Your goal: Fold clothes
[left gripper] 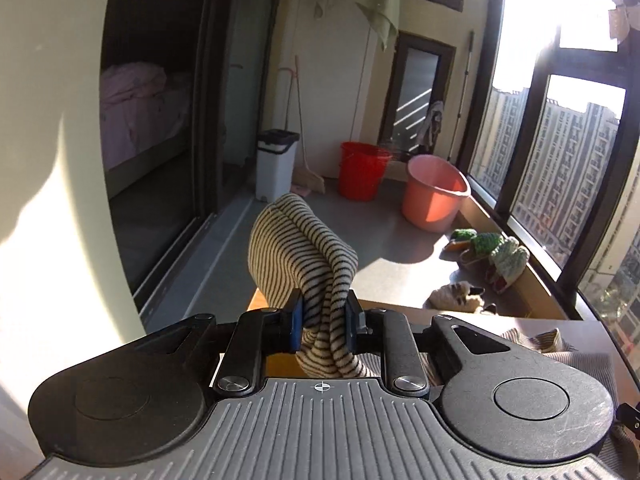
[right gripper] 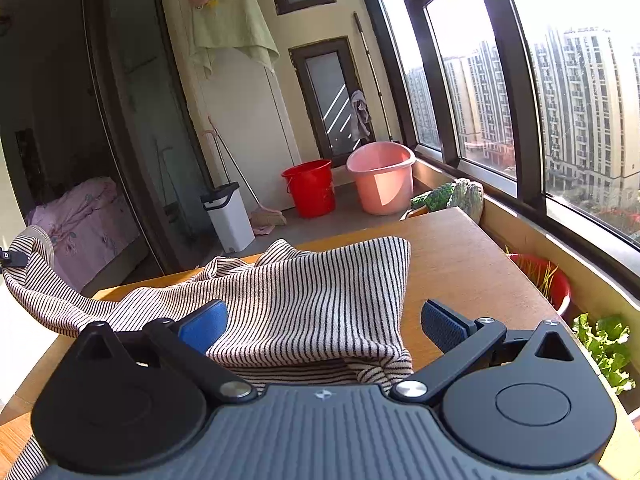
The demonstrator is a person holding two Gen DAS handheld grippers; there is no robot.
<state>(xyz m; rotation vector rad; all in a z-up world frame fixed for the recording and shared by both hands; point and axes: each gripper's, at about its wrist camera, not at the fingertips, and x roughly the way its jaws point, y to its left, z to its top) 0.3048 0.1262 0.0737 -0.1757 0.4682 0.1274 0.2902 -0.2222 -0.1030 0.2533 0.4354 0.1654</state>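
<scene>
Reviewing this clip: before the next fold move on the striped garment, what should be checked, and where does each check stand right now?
1. Left hand-held gripper clamped on the striped garment: ok, a bunched fold sits between its pads.
2. Right hand-held gripper ready to grasp: ok, jaws wide open over the cloth, gripping nothing.
3. Garment supported on the wooden table: ok for the main part; the left end is lifted off it.
4. Garment lying flat: not ok, wrinkled near the far edge.
5. Which part of the garment the left gripper holds: cannot tell.
</scene>
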